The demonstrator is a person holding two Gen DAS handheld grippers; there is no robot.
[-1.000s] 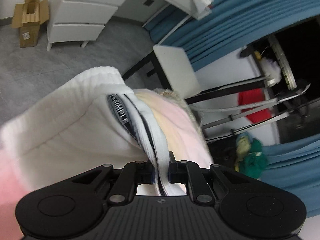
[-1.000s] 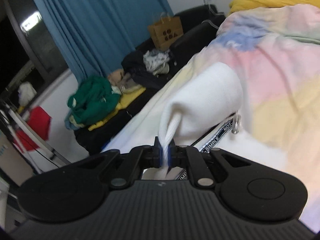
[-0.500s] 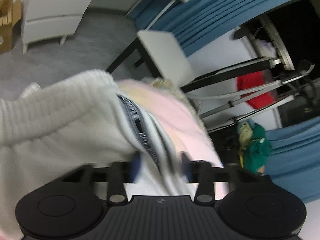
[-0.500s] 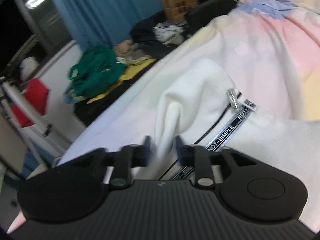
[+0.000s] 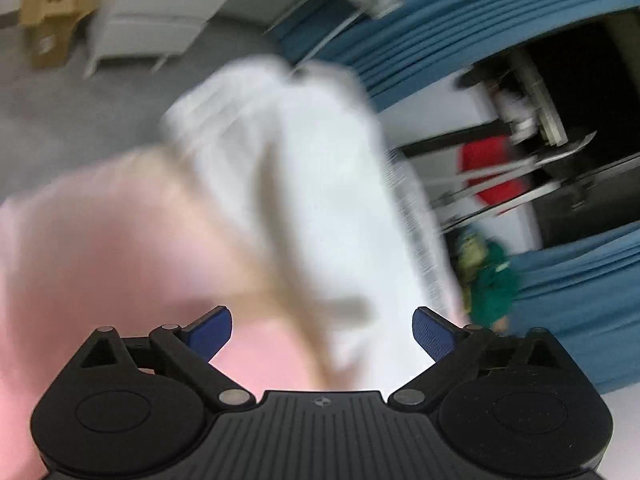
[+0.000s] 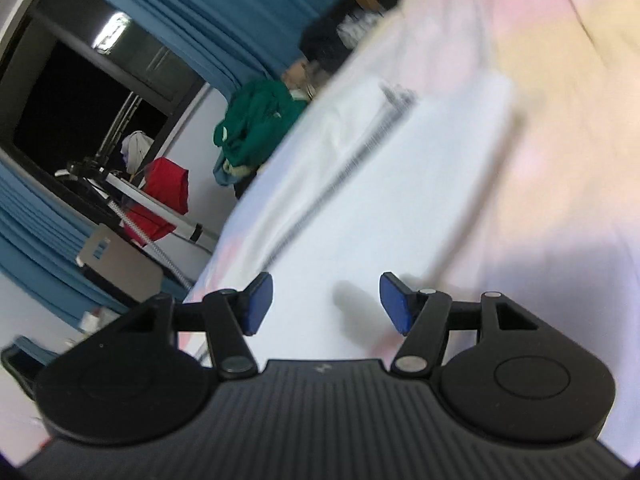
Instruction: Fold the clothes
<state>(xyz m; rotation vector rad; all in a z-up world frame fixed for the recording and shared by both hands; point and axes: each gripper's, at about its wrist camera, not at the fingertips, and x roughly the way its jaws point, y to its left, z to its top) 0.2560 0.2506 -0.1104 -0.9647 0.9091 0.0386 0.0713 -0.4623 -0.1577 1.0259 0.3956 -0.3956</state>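
Garment: white garment (image 5: 320, 184) lies on the pastel bedspread (image 5: 100, 248) near the bed's edge, a printed band (image 6: 340, 176) running along it; blur hides how neatly it is folded.
Left gripper (image 5: 322, 330): jaws wide apart, holding nothing, hanging above the cloth.
Right gripper (image 6: 326, 300): jaws likewise spread and empty, over the white cloth.
Likely reason: cloth rests under its own weight, so neither grip is needed.

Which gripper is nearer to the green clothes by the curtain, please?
Cannot tell for certain. The left gripper sees the green clothes just past its right finger; the right gripper sees them farther off, up left.
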